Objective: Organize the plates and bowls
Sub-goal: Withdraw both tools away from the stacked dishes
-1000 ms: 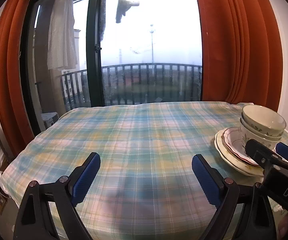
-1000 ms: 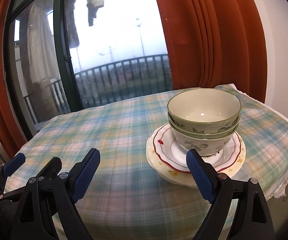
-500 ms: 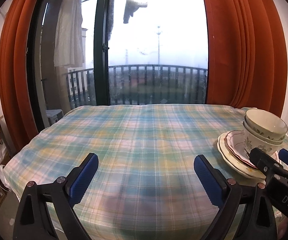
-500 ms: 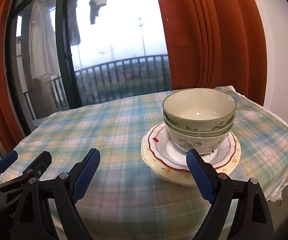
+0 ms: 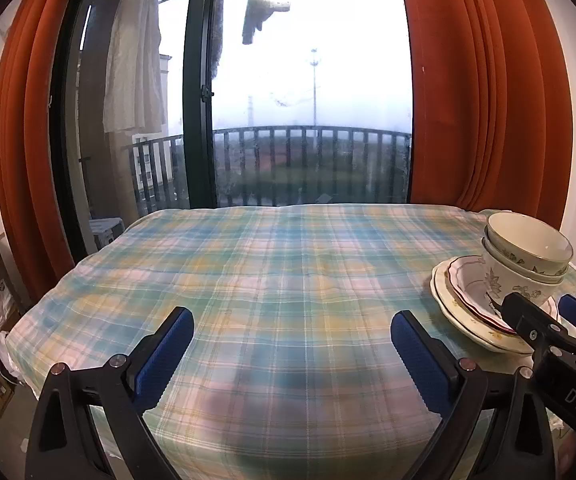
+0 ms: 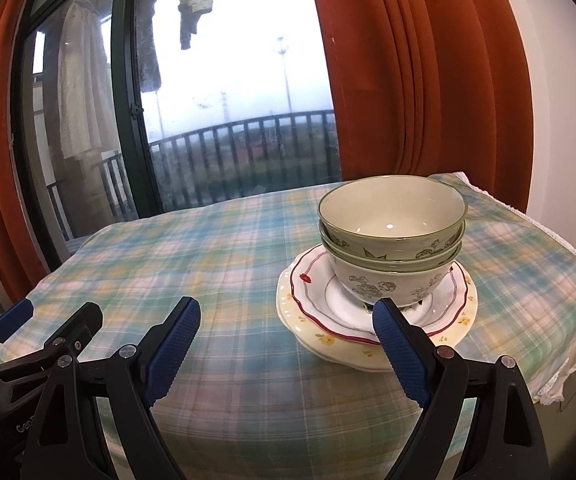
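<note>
Bowls (image 6: 391,236): two nested, green-rimmed over floral, standing on two stacked plates (image 6: 375,320) near the right edge of the plaid-clothed table (image 5: 268,280). Right gripper (image 6: 288,344): jaws wide, empty, short of the stack. Left gripper (image 5: 291,352): likewise wide, empty. Step: apparently the closing stage, stack assembled; next, if anything, squaring it.

The plaid tablecloth (image 5: 280,280) lies bare across its left and middle, giving open passage from the near edge to the far side by the window (image 5: 311,92). On the right, one stack blocks the way: two bowls (image 6: 393,240) nested on two plates (image 6: 375,312). Bare cloth rings the stack, narrowest toward the right edge.
</note>
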Demonstrator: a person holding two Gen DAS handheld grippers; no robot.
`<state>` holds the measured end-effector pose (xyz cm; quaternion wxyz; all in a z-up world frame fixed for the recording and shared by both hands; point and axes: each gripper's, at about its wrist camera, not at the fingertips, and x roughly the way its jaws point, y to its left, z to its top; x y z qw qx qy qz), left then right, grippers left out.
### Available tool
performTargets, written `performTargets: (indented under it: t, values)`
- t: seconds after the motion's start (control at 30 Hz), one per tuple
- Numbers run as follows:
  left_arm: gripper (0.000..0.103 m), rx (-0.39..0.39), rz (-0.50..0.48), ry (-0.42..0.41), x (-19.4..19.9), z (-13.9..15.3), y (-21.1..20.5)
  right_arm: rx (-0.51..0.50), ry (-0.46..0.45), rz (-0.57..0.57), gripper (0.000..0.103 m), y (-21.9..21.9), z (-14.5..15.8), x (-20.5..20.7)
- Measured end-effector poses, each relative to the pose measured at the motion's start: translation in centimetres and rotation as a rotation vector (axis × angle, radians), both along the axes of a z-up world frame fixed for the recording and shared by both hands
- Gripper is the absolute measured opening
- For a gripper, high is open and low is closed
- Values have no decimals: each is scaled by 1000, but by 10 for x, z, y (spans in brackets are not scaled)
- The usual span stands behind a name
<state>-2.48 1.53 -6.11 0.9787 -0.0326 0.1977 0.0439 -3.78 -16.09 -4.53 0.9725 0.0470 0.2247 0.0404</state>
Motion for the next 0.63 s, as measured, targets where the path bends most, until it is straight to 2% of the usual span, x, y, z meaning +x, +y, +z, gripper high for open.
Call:
performTargets:
  t: [0.63]
  values:
    - [102,-4,-2,1,1,0,2,-11,1,-2,90,-1,0,0]
